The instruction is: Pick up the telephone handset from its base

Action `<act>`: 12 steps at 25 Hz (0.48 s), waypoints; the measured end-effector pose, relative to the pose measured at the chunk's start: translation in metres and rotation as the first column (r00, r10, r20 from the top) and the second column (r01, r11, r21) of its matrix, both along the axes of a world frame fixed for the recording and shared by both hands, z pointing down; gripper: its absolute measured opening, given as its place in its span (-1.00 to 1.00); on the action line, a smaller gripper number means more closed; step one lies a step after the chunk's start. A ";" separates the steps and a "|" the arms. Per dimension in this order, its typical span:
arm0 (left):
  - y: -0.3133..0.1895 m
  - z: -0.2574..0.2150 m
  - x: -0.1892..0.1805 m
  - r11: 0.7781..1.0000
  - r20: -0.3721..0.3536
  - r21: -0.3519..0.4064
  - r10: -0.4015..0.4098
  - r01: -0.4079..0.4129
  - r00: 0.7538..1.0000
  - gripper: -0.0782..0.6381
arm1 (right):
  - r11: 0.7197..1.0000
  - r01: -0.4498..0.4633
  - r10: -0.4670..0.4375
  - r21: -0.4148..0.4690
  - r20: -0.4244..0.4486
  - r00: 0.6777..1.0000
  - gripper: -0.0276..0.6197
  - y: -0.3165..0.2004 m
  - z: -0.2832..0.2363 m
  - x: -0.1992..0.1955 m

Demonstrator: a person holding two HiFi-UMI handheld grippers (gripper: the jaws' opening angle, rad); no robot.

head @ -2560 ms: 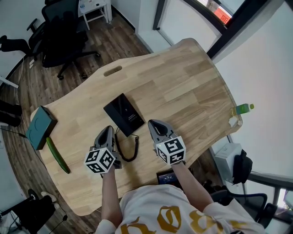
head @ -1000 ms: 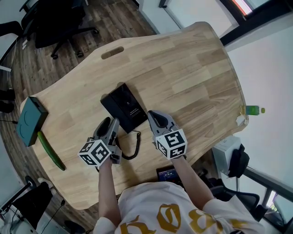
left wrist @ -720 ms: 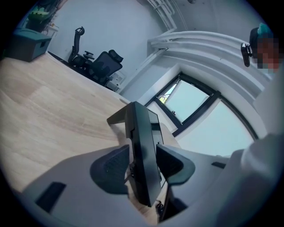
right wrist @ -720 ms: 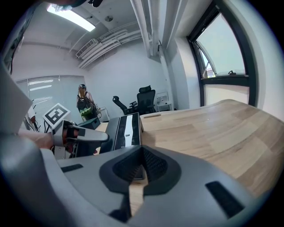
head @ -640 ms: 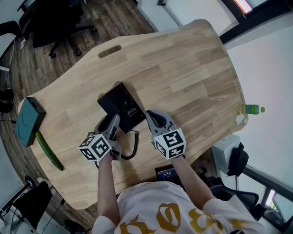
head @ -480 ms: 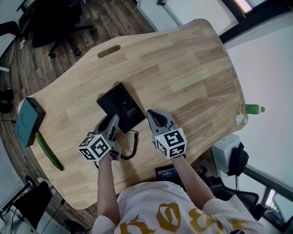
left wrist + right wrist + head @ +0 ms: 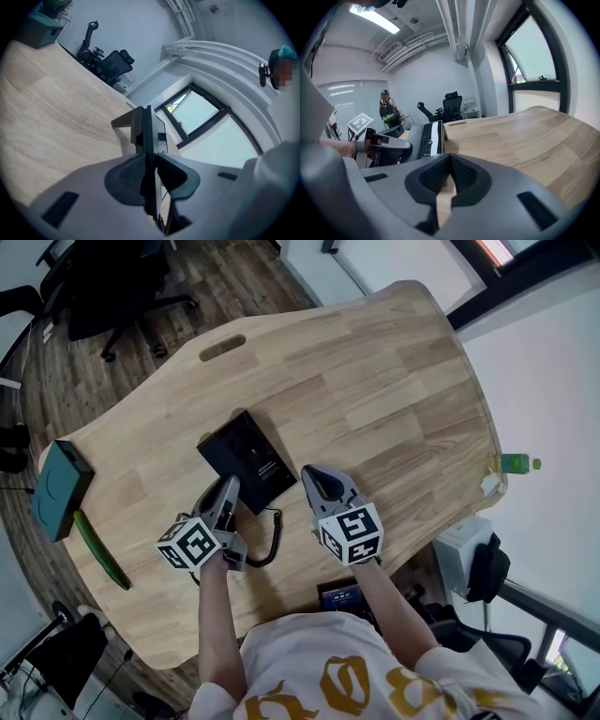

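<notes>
Telephone: black base (image 7: 258, 460) sits on the wooden table (image 7: 375, 381), left of centre and toward the near side. The handset (image 7: 147, 124) lies along the base's left side and has not left it. A coiled cord (image 7: 274, 535) loops on the table just near of the base.

Left gripper (image 7: 228, 488): positioned at the near left edge of the telephone, pointing away and slightly down. Its jaws are closing with the handset between them. Seen along the jaws, both pads lie against the handset's two faces with no gap that I can make out.

Right gripper (image 7: 312, 474): held just right of the base, apart from it, tips over bare table. Jaw tips are together and nothing is between them.

Other items: a teal box (image 7: 54, 488) stands at the table's far left edge, with a long green object (image 7: 101, 551) lying just near of it. Both are well apart from the telephone. A green bottle (image 7: 514, 463) is beyond the table's right edge. A black office chair (image 7: 103, 296) stands on the wood floor at the far left.
</notes>
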State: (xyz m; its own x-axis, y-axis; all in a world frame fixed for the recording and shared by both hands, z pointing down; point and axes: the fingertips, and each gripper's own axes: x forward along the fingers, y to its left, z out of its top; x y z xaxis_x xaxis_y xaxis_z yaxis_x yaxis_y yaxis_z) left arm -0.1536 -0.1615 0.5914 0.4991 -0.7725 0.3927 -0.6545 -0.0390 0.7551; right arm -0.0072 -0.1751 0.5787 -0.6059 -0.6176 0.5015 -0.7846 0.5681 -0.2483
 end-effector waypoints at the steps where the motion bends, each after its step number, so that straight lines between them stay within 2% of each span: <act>1: 0.000 0.000 0.000 1.000 -0.004 0.000 -0.003 0.003 1.000 -0.55 | 1.000 -0.001 0.001 0.001 -0.001 1.000 -0.90 0.000 -0.001 0.001; 12: 0.005 0.001 -0.004 1.000 -0.085 0.016 -0.002 0.004 0.996 -0.56 | 1.000 -0.009 0.009 0.000 0.002 1.000 -0.90 0.002 -0.001 0.008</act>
